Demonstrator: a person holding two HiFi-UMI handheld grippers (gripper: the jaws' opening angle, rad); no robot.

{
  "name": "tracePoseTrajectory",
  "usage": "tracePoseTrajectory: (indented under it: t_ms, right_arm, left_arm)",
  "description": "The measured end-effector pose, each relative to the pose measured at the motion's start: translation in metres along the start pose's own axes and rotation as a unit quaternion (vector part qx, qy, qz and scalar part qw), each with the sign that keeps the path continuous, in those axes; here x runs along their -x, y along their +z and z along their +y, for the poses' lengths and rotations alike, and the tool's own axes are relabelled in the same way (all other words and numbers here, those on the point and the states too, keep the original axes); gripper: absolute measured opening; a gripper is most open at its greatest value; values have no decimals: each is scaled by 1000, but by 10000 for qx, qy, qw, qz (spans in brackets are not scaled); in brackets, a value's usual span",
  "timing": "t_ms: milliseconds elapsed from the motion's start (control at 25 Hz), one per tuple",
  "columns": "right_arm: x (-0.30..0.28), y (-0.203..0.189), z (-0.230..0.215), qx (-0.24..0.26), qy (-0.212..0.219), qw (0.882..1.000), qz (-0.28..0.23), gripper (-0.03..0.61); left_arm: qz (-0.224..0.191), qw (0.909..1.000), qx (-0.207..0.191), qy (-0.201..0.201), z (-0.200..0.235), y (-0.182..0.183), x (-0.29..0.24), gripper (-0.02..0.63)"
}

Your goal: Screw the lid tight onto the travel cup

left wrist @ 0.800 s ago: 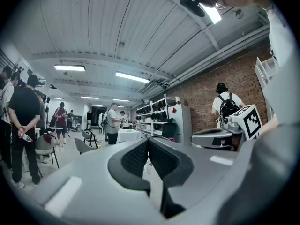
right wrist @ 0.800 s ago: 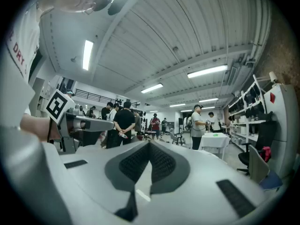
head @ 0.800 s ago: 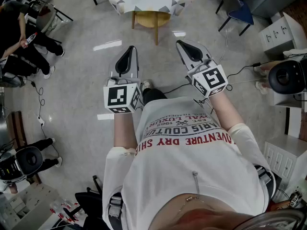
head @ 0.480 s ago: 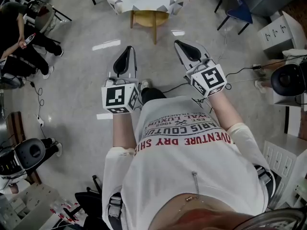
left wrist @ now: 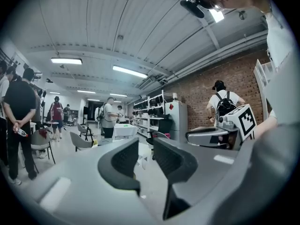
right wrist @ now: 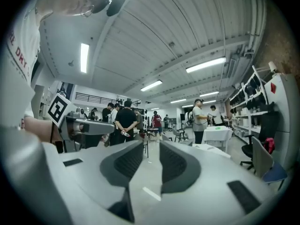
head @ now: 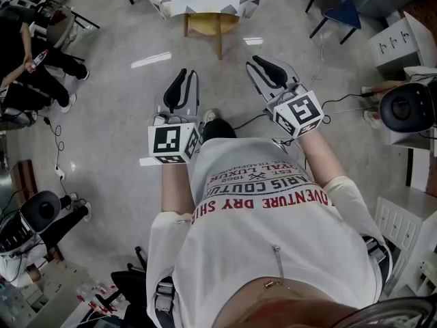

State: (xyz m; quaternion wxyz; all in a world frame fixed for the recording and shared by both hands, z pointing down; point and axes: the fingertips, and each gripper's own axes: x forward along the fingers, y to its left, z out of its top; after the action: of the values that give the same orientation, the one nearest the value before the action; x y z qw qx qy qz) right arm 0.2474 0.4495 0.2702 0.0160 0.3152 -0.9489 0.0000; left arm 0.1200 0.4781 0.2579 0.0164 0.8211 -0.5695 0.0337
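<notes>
Grey floor (head: 109,115), white shirt (head: 239,251), red-brick wall (left wrist: 201,88)

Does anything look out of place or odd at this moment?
Nothing is spilled or damaged. Oddly for this task, the left tool and right tool are both empty, jaws slightly apart, held level above the floor; the table stands well ahead.

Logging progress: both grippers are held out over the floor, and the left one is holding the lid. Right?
No. The left gripper holds nothing: the left gripper view shows its jaws slightly apart with only floor between them. It and the right gripper are held out over the floor, as you said.
</notes>
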Motion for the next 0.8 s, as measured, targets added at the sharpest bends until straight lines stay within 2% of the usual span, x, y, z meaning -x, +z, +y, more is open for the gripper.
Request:
tracePoseTrajectory:
  t_ms: [80, 120, 440, 800]
  right_arm:
    - [-7, -7, -7, -83, 20, 9999, 131, 205]
    - [-10, -10, -11, -127, 7, 9998, 184, 216]
    - [-72, -27, -53, -240, -189, 9990, 318, 216]
    - [-212, -28, -115, -142, -489, 9968, 610, 216]
  left_arm:
    - [118, 9999, 77, -49, 5, -7, -8, 220]
    - [163, 9998, 113, -65, 9, -10, -12, 244]
    - [363, 9992, 133, -101, 71, -32, -70, 244]
    - [409, 9974, 275, -524, 190, -35, -180, 244]
